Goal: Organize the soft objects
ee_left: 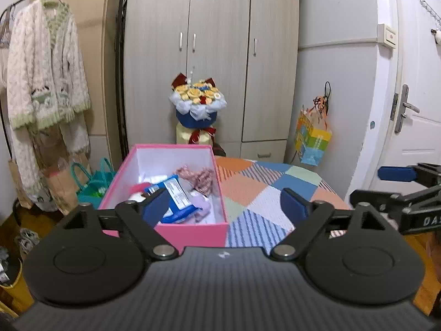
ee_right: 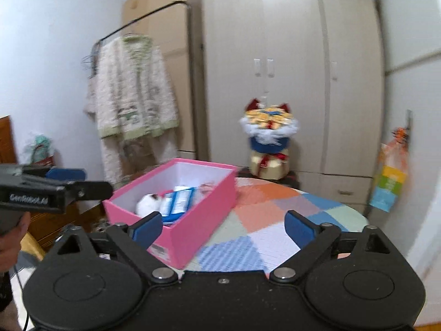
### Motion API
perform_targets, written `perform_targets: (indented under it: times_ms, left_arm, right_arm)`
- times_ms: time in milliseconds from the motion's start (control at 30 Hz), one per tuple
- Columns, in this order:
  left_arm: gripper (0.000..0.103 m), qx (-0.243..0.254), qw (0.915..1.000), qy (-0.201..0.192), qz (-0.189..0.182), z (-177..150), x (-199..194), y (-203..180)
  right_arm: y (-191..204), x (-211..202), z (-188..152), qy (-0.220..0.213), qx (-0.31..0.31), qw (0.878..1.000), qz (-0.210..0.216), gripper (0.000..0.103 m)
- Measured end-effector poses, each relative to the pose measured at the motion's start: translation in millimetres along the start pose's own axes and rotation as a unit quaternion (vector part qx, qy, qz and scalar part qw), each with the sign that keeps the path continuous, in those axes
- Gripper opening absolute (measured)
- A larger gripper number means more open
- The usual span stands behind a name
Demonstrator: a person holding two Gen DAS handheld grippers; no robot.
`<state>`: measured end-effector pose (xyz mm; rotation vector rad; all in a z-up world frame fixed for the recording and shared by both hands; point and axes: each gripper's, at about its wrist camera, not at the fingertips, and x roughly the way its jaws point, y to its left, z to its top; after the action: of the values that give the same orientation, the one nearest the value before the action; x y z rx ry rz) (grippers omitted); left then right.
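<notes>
Standing by the wardrobe, a patchwork bed bears a pink box; both claws, left and right, gape empty.

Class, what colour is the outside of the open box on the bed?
Pink box, white inside; clearest in the left wrist view.

A pink box with a white inside sits on a patchwork cloth of orange, blue, green and striped squares, a blue-and-white packet inside the box.

One pink box – one blue packet, one white plush, one pink knit inside; two grippers.
</notes>
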<state>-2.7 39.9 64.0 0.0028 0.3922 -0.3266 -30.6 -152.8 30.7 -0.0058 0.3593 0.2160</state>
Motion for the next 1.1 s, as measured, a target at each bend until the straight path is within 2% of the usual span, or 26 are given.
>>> perform_targets:
  times_ms: [67,167,267,367,567,833,967,1100]
  left_arm:
    - [0.103,-0.004,0.9999,0.013,-0.003,-2,7,-2]
    - [0.103,-0.003,0.9993,0.036,0.011,-4,17,-5]
    - [0.103,-0.017,0.9989,0.042,0.013,-2,23,-2]
    - [0.103,-0.020,0.9987,0.044,0.014,0,27,-2]
    - [0.103,0.023,0.9985,0.035,0.034,-1,29,-12]
    - [0.103,0.024,0.9981,0.043,0.036,-8,32,-13]
    - [0.103,0.015,0.9985,0.046,0.025,-11,33,-8]
    - [0.103,0.014,0.9988,0.036,0.031,-15,32,-7]
  right_arm:
    - [-4,-4,-2,0.003,0.010,1.000,-0.017,0.102]
    - [-3,-3,-4,0.018,0.013,0.999,-0.047,0.103]
    - [2,5,-5,0.056,0.009,0.995,-0.078,0.103]
    - [2,5,-6,0.049,0.028,0.996,-0.063,0.103]
    - [2,7,-5,0.045,0.037,0.995,-0.083,0.103]
    - [0,3,-13,0.052,0.053,0.991,-0.108,0.103]
    - [-1,1,-17,0.055,0.054,0.990,-0.116,0.103]
    - [-2,1,-20,0.054,0.050,0.990,-0.124,0.103]
